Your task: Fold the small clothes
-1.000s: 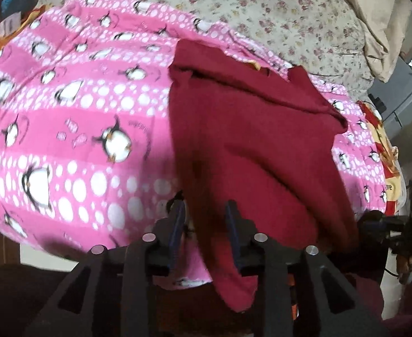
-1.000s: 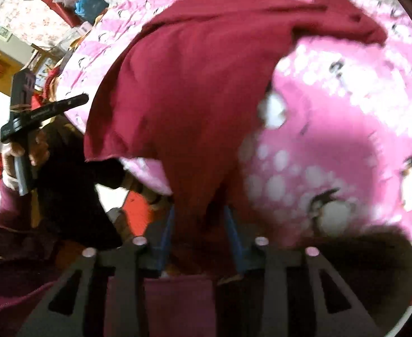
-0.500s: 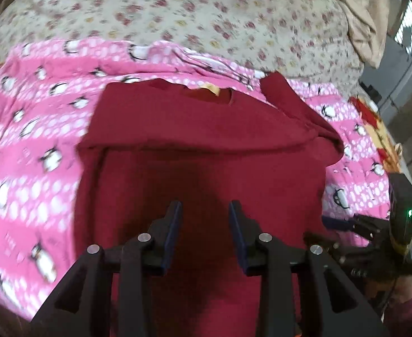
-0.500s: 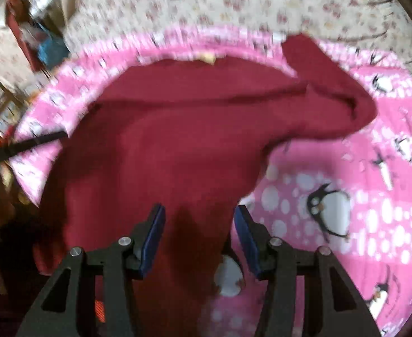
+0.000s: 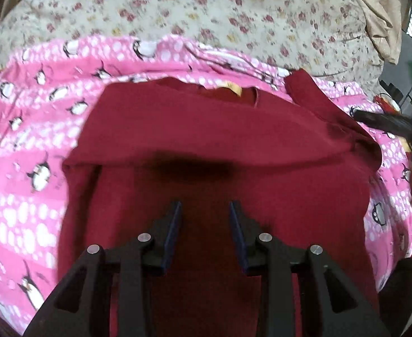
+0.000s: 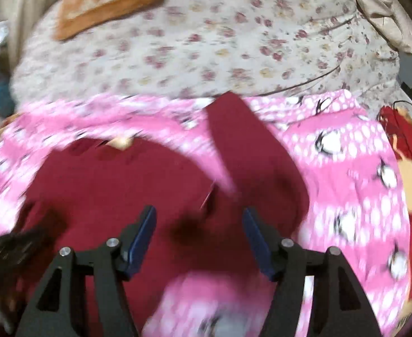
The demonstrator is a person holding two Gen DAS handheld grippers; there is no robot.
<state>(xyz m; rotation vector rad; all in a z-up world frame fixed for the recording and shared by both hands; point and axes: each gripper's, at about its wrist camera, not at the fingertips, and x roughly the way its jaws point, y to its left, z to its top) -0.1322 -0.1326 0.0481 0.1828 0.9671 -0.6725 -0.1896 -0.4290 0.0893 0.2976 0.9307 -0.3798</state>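
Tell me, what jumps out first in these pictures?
A dark red shirt lies spread in the middle, on a bright pink penguin blanket. Two black open grippers, left and right, hang just above it. Behind lies a pale flowered sheet.

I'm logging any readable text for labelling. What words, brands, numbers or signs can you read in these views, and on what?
None can be read.
Neck tag of the maroon shirt: a yellowish tab, too small and blurred to show any print.
Pink penguin blanket: only pictures and dots; any small marks are blurred.
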